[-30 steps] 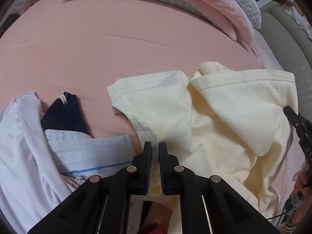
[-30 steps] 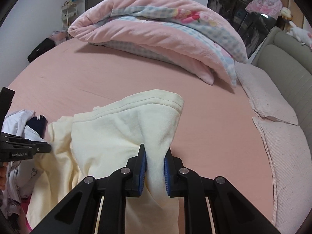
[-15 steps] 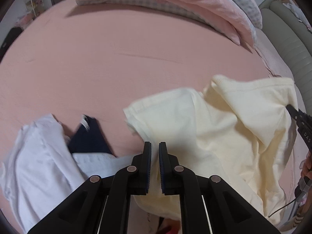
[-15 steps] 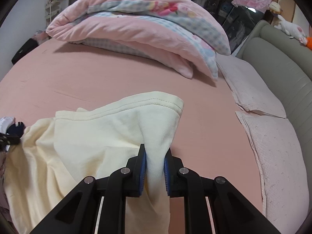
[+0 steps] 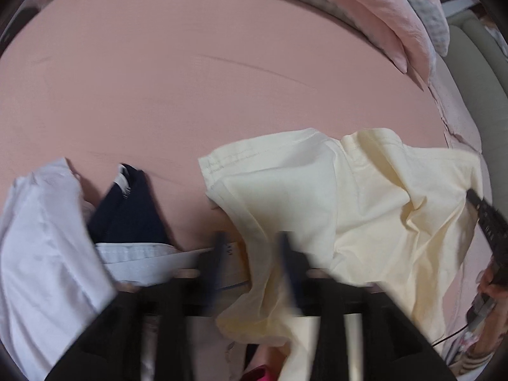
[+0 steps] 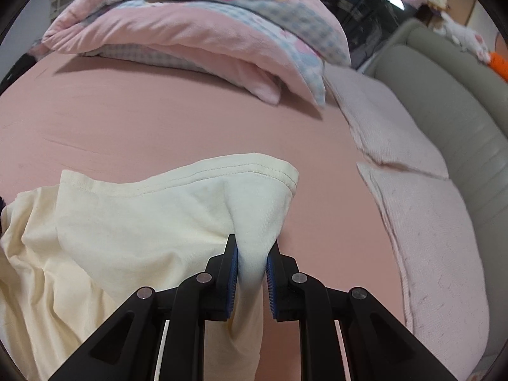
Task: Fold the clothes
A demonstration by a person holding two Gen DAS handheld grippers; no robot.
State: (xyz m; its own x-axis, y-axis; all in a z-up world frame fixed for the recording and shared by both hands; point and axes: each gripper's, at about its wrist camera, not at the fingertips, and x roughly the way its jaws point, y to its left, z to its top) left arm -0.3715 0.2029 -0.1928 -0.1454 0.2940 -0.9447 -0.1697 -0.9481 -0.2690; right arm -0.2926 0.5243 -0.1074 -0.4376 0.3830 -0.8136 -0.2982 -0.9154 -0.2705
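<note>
A cream garment point(image 5: 349, 197) lies spread and rumpled on the pink bed sheet point(image 5: 190, 79). My left gripper point(image 5: 250, 247) hangs over the garment's near left edge, blurred, and its jaws are opening. A fold of the cream cloth sits between them, and the pads stand apart from it. My right gripper point(image 6: 251, 254) is shut on a bunched corner of the cream garment point(image 6: 143, 222), just below its stitched hem. In the left wrist view that right gripper point(image 5: 485, 219) shows at the garment's far right edge, with a person's hand behind it.
A white garment point(image 5: 41, 238), a navy one point(image 5: 127, 216) and a pale striped shirt point(image 5: 139, 260) lie heaped at the left. A folded pink quilt point(image 6: 197, 31) lies at the back of the bed. Pink pillows point(image 6: 428, 222) and a grey headboard point(image 6: 460, 101) line the right.
My left gripper's jaws have parted from the cream cloth they were pinching. My right gripper has carried its corner to the right, drawing the garment out wider.
</note>
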